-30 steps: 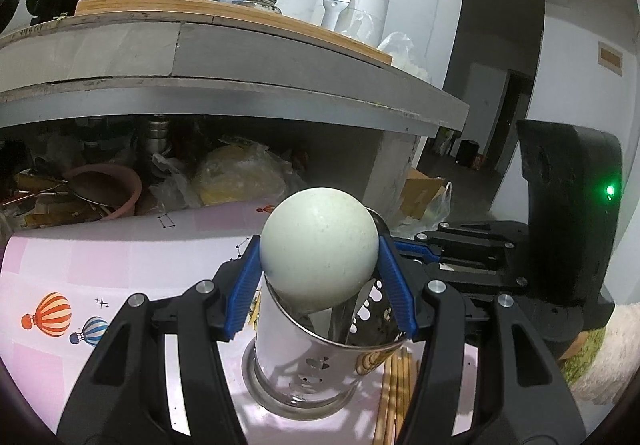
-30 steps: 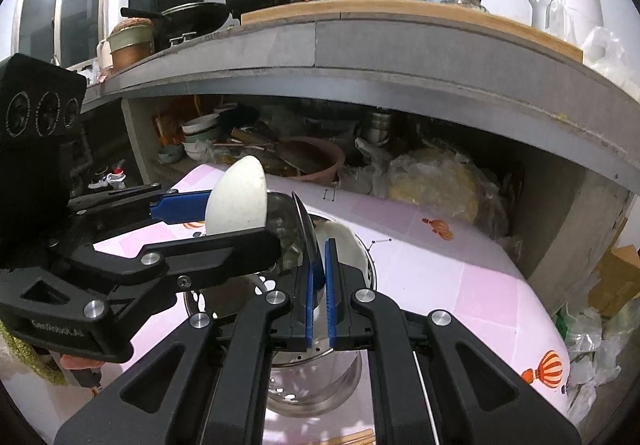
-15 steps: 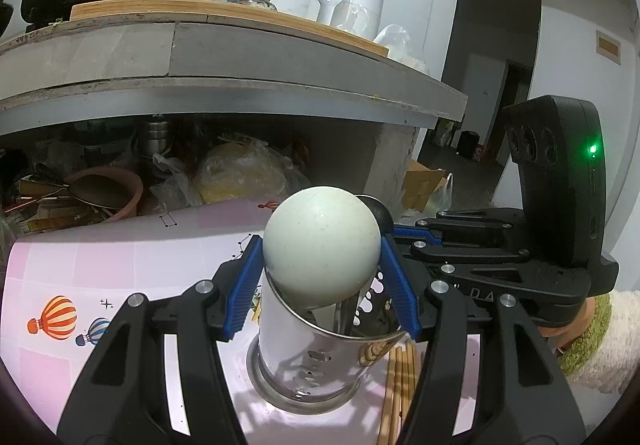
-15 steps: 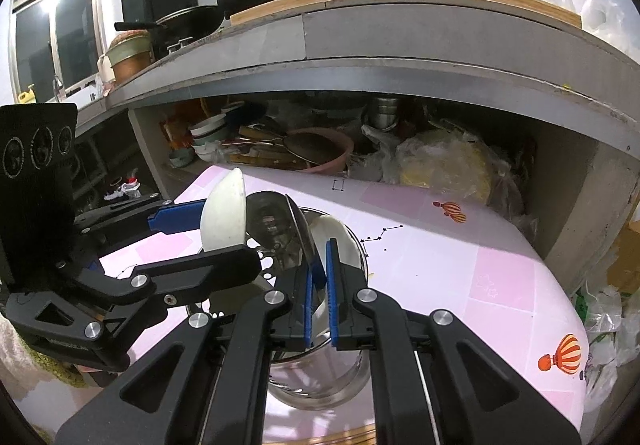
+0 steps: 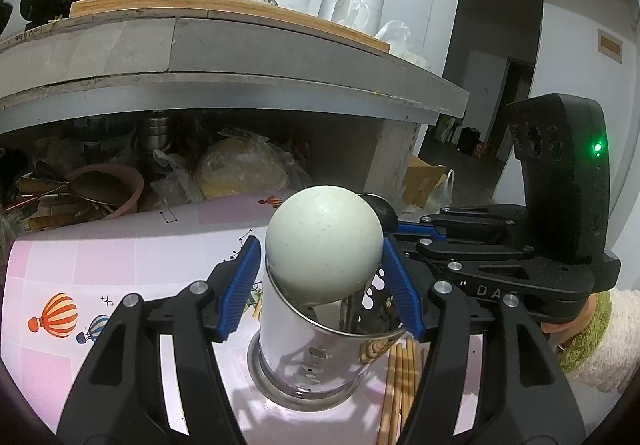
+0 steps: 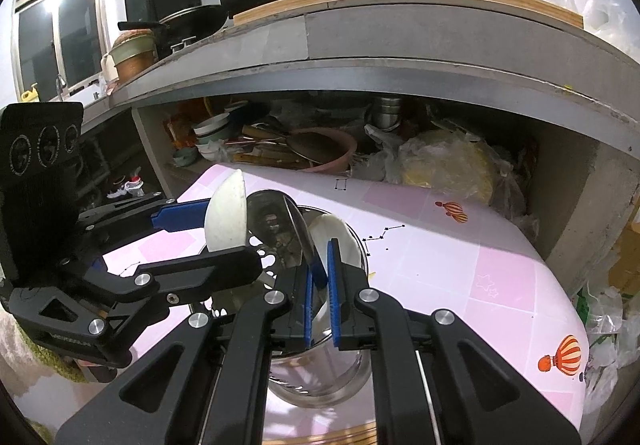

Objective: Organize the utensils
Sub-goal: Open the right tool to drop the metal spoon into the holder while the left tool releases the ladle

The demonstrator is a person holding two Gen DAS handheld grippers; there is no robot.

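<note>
Standing upright on the pink balloon-print tablecloth [image 5: 100, 265], the perforated stainless-steel utensil holder [image 5: 316, 357] sits directly ahead of and between the two fingers of the left gripper [image 5: 322, 281]. The pale round bowl of a white ladle [image 5: 324, 239] rises out of the holder between the blue pads [image 5: 240, 285]; the left jaws are opening, and the pads flank the bowl with narrow gaps visible on each side, so the ladle is released. A bundle of wooden chopsticks [image 5: 400, 377] lies on the cloth just beside the holder's base, under the left gripper's right-hand finger. The right gripper [image 6: 320, 285] reaches in from the opposite side, its blue pads nearly together and clamped on the thin edge of a polished metal ladle bowl [image 6: 280, 233] that stands in the same holder [image 6: 320, 377], immediately in front of its fingertips. Behind both tools runs a grey concrete counter [image 5: 240, 57].
</note>
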